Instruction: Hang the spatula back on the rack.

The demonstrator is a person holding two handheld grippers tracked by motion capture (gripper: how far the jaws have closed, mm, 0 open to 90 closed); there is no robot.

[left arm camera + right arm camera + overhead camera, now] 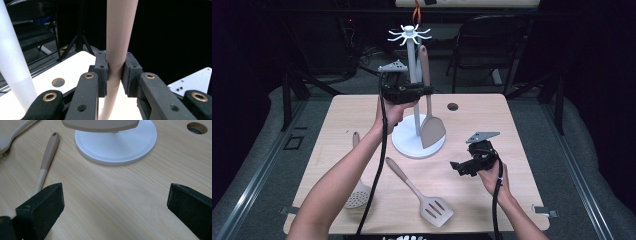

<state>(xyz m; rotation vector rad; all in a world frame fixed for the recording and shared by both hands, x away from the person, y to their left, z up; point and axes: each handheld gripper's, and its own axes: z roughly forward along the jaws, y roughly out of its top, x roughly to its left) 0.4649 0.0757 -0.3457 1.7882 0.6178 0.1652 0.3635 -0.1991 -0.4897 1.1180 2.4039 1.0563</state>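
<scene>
At the near left of the counter (342, 107) a skimmer spoon (357, 196) is lying flat, and just right of it a slotted turner (422, 195) is lying with its handle pointing far and left. Neither is being touched.

Farther back, the left gripper (409, 92) is being held up beside the white post of the utensil stand (418, 142), and its jaws are being pressed onto the handle of a solid beige spatula (430, 125), which is being held upright with its blade hanging just over the stand's round base. In the left gripper view the handle is being pinched squarely between the two pads (103, 75).

The step in hand is judged to be hanging the spatula on one of the white hooks at the stand's top. For that, the handle should be kept vertical, the pinch kept firm, and the end lifted clear of the hook before being lowered on; whether the handle has a hole cannot be told.

At the near right, the right gripper (462, 167) is being held low over the counter with its jaws spread wide and nothing between them.

The counter is pale wood with a round hole (453, 106) far right of the stand. Beyond it, a dark room with a folding chair (484, 45) is being shown.
</scene>
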